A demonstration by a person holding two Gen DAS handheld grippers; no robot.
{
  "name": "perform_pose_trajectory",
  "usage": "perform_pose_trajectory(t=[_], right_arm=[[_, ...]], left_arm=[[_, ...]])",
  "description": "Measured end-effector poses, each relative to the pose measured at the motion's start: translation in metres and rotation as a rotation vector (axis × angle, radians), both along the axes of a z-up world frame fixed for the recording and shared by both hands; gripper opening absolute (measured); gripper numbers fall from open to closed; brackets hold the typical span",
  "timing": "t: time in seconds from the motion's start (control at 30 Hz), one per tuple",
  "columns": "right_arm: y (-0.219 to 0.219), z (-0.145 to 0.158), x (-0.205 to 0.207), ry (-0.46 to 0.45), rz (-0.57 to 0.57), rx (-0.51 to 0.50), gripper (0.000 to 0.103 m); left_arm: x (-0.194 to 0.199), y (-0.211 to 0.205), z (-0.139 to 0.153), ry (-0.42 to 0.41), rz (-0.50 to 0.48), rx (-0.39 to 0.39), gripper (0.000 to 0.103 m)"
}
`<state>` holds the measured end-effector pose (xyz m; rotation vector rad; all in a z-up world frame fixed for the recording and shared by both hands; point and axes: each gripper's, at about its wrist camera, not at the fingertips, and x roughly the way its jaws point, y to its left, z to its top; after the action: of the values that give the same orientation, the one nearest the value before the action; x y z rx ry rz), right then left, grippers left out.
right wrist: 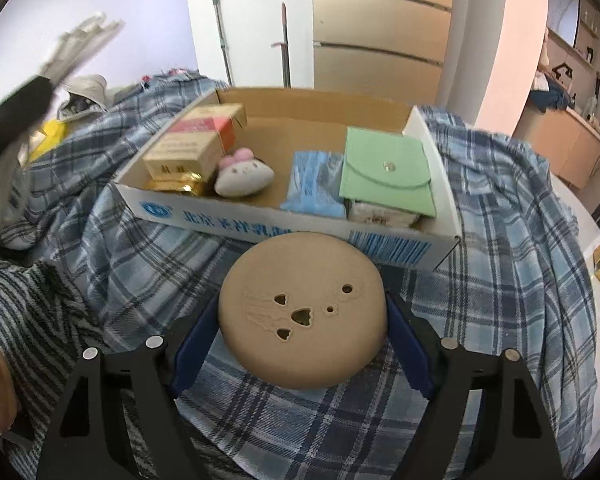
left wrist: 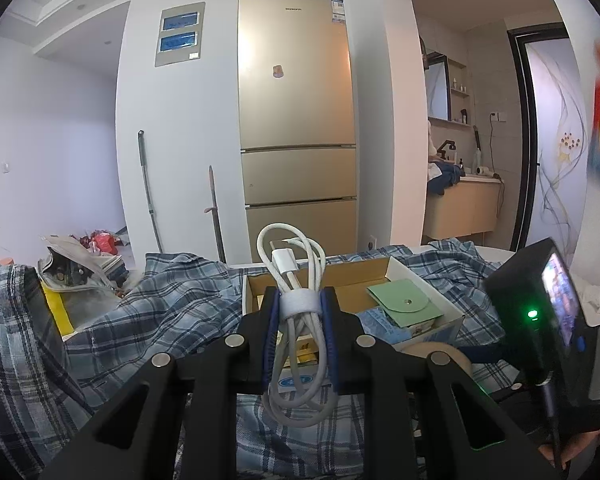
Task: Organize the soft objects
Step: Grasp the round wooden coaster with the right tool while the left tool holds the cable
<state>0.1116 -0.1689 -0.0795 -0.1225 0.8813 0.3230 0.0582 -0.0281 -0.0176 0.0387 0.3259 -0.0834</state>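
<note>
My left claw (left wrist: pixel 298 312) pinches the white cable bundle (left wrist: pixel 296 304) above the cardboard box (right wrist: pixel 236 212); my right claw (right wrist: pixel 302 340) is spread around the tan round cushion (right wrist: pixel 302 312) on the plaid cloth (right wrist: pixel 500 240) — it may slip out if I lift early.

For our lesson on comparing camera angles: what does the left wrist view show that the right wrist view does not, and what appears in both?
Left wrist only: the whole gold fridge, the left gripper with its fingers shut on a bundled white cable.

Right wrist only: the right gripper around a tan round disc, a small plush toy, orange boxes.

Both: the cardboard box, green pouch, plaid cloth.
</note>
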Motion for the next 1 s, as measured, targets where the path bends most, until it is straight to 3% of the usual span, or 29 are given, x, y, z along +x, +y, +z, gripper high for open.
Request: perform_pose_trajectory(t=[0.37,0.63,0.77,1.0], right_arm=[[-0.006,0.019,-0.013,-0.108,-0.016,0.025,0.079],[-0.004,0.039,-0.015,-0.183,-0.016,0.004,0.079],[-0.008,0.061,-0.021,-0.219,-0.019,0.032,0.079],[-0.011,0.11,-0.03,-0.325,-0.02,0.015,0.079]], left_arm=[[-0.005,-0.003,0.001,-0.036,0.009,0.016,0.022],[-0.006,-0.005,0.01,-0.037,0.028,0.076,0.022],[-0.011,-0.008,0.023,-0.074,0.032,0.115,0.022],[-0.021,-0.016,0.064,-0.154,0.016,0.097,0.022]])
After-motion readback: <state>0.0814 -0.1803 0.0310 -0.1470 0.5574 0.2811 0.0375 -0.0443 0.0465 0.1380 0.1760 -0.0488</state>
